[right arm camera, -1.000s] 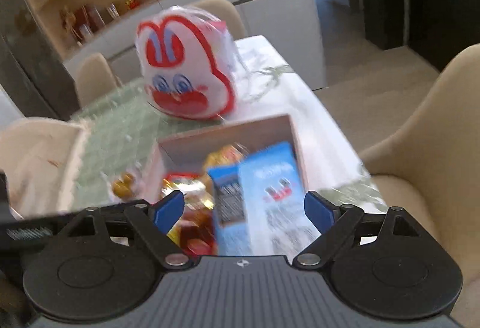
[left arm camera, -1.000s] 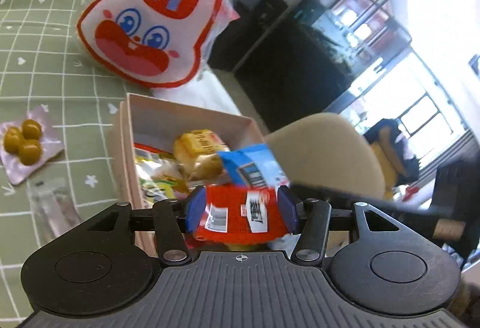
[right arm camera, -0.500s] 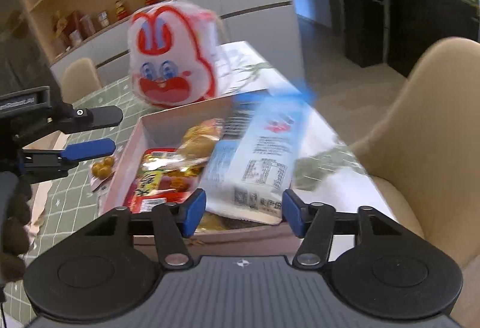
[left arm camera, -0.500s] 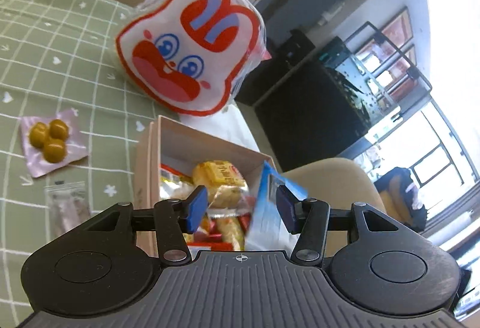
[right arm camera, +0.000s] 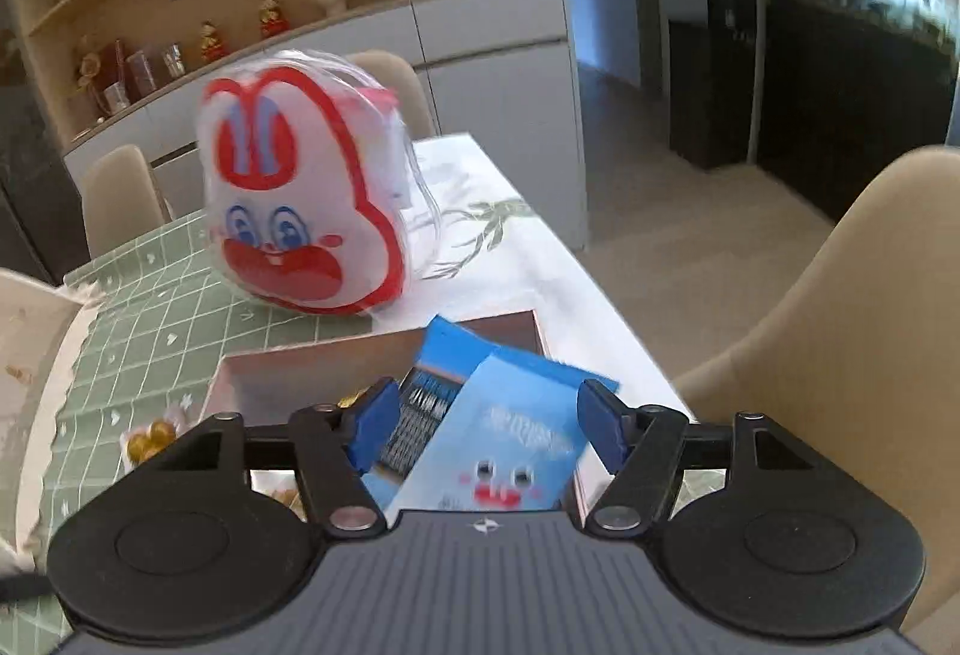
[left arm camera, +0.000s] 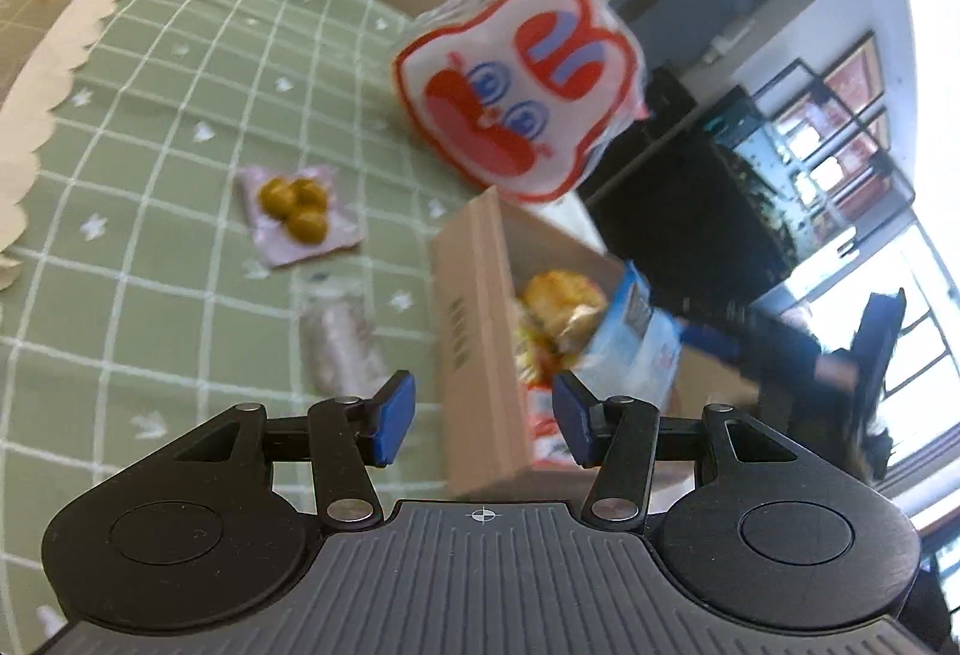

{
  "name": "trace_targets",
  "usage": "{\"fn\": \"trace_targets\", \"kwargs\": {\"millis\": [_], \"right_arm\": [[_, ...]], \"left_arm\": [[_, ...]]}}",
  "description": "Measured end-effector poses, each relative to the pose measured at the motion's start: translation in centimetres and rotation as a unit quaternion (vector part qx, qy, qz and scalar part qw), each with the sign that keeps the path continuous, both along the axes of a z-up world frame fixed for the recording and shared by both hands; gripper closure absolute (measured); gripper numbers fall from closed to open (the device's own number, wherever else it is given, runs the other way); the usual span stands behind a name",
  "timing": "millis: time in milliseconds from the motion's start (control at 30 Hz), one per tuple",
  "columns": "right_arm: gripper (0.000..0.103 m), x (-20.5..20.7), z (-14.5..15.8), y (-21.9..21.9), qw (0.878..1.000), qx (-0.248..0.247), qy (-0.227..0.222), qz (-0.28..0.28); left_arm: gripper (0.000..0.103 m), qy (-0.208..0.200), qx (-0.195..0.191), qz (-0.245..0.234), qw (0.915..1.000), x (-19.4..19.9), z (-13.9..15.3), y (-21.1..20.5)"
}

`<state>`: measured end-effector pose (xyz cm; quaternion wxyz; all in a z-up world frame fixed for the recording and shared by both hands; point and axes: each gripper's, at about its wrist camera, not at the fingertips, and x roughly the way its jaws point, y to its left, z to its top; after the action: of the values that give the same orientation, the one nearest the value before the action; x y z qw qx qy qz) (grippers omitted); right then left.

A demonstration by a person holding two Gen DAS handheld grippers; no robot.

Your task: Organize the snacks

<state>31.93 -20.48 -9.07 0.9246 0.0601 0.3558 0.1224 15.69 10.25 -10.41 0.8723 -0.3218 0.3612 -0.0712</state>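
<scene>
A cardboard box point(left arm camera: 474, 331) on the green checked tablecloth holds several snack packs. A blue snack bag point(left arm camera: 636, 349) stands tilted at its right side. My left gripper point(left arm camera: 483, 418) is open and empty, just above the box's near left wall. My right gripper point(right arm camera: 489, 427) is open, with the blue bag point(right arm camera: 510, 445) lying between its jaws over the box point(right arm camera: 288, 373); I cannot tell whether the pads touch it. A clear wrapped snack point(left arm camera: 342, 337) and a pink pack of yellow-brown balls point(left arm camera: 297, 214) lie on the cloth left of the box.
A large rabbit-face bag point(left arm camera: 516, 91) stands behind the box; it also shows in the right wrist view point(right arm camera: 300, 199). Beige chairs point(right arm camera: 840, 331) stand around the table. The table edge runs just right of the box.
My left gripper let go of the red pack, opened and swung left of the box. My right gripper closed in over the blue bag, which now leans inside the box.
</scene>
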Motion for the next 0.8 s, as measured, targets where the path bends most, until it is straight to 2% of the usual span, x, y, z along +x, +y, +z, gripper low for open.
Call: {"fn": "trace_targets", "kwargs": {"millis": [67, 167, 233, 367, 400, 433, 567, 700, 767, 800], "right_arm": [[0.041, 1.1, -0.4, 0.5, 1.0, 0.013, 0.013, 0.016], [0.044, 1.0, -0.7, 2.2, 0.997, 0.029, 0.031, 0.069], [0.044, 0.5, -0.9, 3.4, 0.996, 0.018, 0.032, 0.083], [0.042, -1.7, 0.3, 5.8, 0.994, -0.056, -0.01, 0.09], [0.037, -2.4, 0.9, 6.5, 0.993, -0.065, -0.023, 0.097], [0.031, -3.2, 1.4, 7.4, 0.991, -0.07, -0.033, 0.111], [0.027, -5.9, 2.7, 12.3, 0.975, -0.087, -0.053, 0.197], [0.027, -6.0, 1.9, 17.5, 0.967, -0.083, -0.023, 0.24], [0.021, -4.8, 1.3, 19.5, 0.966, -0.065, 0.006, 0.25], [0.016, -4.4, 1.0, 20.5, 0.965, -0.055, 0.023, 0.256]], "left_arm": [[0.047, 0.005, 0.014, 0.001, 0.9999, -0.6, -0.4, 0.5], [0.047, 0.019, 0.027, 0.01, 0.9994, -1.2, -1.1, 1.6], [0.047, 0.029, 0.035, 0.017, 0.9988, -1.5, -1.7, 2.4], [0.047, 0.032, 0.065, 0.028, 0.997, -1.7, -2.3, 3.5], [0.047, 0.032, 0.07, 0.031, 0.9965, -1.6, -2.4, 3.7], [0.047, 0.033, 0.077, 0.035, 0.9959, -1.5, -2.6, 3.9], [0.048, 0.035, 0.1, 0.056, 0.9928, -0.5, -2.7, 5.6], [0.048, 0.04, 0.111, 0.085, 0.9894, -0.7, -2.6, 7.7], [0.048, 0.048, 0.111, 0.082, 0.9892, -1.1, -2.7, 8.2], [0.048, 0.052, 0.108, 0.079, 0.9897, -1.4, -2.9, 8.4]]}}
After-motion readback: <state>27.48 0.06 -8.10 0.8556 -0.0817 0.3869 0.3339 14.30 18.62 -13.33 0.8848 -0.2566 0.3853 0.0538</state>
